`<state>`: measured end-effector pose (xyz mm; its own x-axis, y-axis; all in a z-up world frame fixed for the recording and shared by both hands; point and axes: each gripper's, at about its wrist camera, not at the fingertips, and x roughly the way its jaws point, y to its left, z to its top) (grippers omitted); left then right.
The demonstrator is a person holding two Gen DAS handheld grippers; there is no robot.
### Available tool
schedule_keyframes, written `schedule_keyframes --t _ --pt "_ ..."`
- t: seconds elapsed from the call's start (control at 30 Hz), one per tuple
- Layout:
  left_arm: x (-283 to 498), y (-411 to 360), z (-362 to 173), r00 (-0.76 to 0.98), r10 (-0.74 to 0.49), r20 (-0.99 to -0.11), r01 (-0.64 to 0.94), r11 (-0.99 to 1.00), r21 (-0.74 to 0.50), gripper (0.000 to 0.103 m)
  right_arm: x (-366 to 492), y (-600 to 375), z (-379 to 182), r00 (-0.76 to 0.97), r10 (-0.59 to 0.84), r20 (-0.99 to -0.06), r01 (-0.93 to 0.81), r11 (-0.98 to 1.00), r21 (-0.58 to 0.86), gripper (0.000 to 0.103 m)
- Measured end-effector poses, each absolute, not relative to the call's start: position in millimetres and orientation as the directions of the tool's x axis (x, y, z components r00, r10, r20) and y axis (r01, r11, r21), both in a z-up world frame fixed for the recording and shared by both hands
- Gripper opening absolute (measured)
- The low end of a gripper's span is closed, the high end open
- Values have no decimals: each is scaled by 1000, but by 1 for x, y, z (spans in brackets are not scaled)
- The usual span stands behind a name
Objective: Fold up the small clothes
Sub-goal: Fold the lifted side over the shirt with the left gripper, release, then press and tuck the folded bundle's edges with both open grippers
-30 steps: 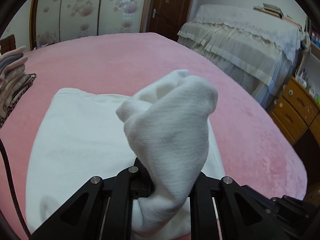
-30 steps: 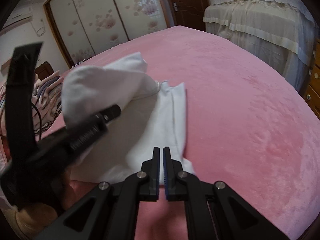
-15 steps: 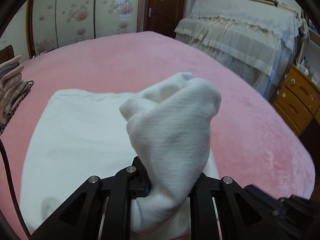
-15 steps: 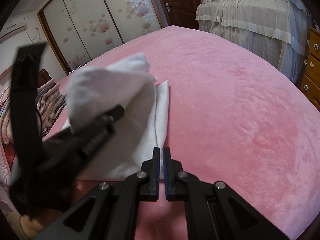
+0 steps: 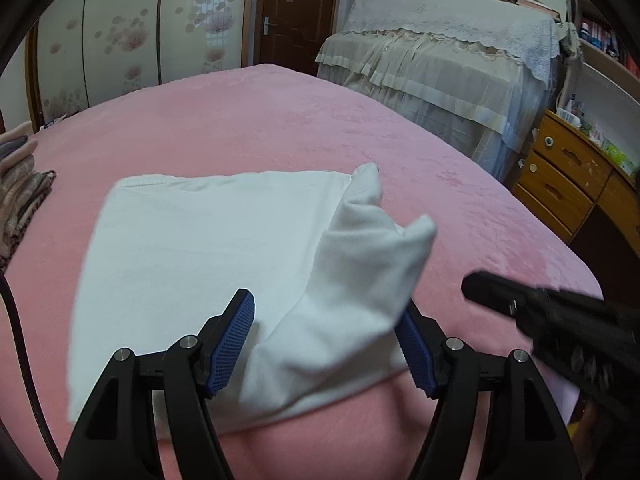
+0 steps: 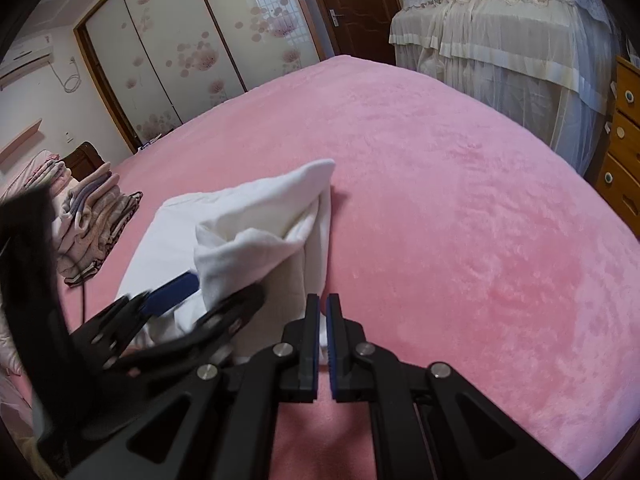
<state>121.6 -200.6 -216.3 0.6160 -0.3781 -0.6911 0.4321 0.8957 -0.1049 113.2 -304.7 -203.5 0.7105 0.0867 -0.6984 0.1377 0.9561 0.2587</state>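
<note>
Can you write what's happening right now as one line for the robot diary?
left gripper: jaws just opened, white garment flap loose between | right gripper: shut at garment edge | pink bed

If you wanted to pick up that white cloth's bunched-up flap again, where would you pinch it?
Probably at the raised peak of the white cloth's loose flap, coming from the near edge of the pink bed cover. The flap stands up off the flat layer, so the open left gripper, whose jaws have just been opening, could close on it alone.

Home bedroom: pink-covered bed (image 5: 280, 120), floral wardrobe (image 6: 192, 44).
</note>
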Motion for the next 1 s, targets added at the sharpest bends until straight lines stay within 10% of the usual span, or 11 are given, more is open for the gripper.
schedule_keyframes --t 0.2,0.4,0.87,1.0 --pt "91 -134 -197 744 -258 -616 343 939 22 87 113 -308 -185 715 154 -682 90 947 309 4" --pt "93 -93 -211 750 -172 -639 259 965 44 87 111 -292 -170 738 152 -657 48 960 275 42" --pt "102 -72 -233 664 -270 -697 314 947 -68 86 142 -277 -196 667 126 -734 7 984 176 43" --pt "110 -65 -240 627 -291 -723 300 946 -121 71 143 -278 -198 662 128 -739 2 985 173 43"
